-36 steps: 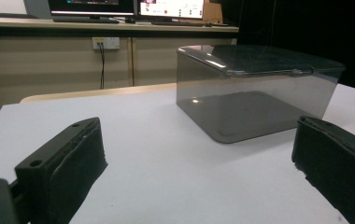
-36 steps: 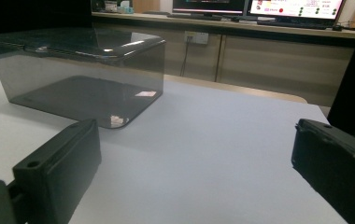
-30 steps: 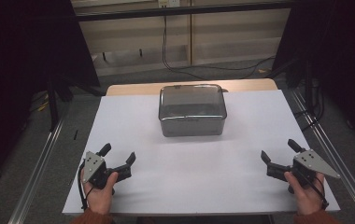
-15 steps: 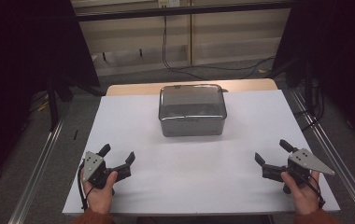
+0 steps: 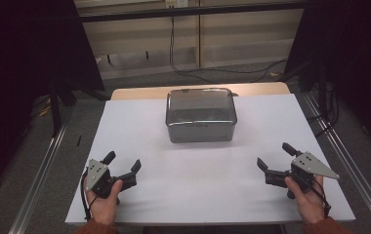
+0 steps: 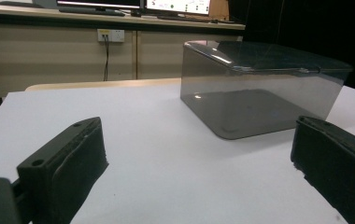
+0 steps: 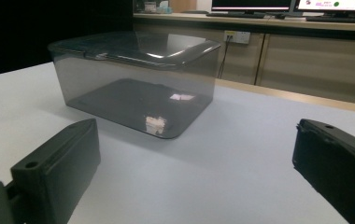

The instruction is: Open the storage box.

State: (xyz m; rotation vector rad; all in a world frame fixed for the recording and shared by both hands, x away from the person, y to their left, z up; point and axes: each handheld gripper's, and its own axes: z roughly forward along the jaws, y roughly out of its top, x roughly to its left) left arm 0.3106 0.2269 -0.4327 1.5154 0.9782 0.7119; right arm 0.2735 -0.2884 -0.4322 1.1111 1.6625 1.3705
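box: smoky clear lidded container (image 5: 201,116), lid on, far-centre of the white table (image 5: 139,122); looks empty
left gripper (image 5: 123,165): jaws wide apart, holding nothing, near front-left edge, well apart from box
right gripper (image 5: 276,160): jaws spread, holding nothing, front-right, well apart from box
step: approach not begun, judging by the gap
next: likely bring both in to box sides or lid rim; glossy walls may slip

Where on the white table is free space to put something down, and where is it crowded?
The widest bare patch on the white table lies in front of the grey lidded box, between the left claw and the right claw. Strips to the left and right of the box are also free. It is tight only behind the box, near the far edge.
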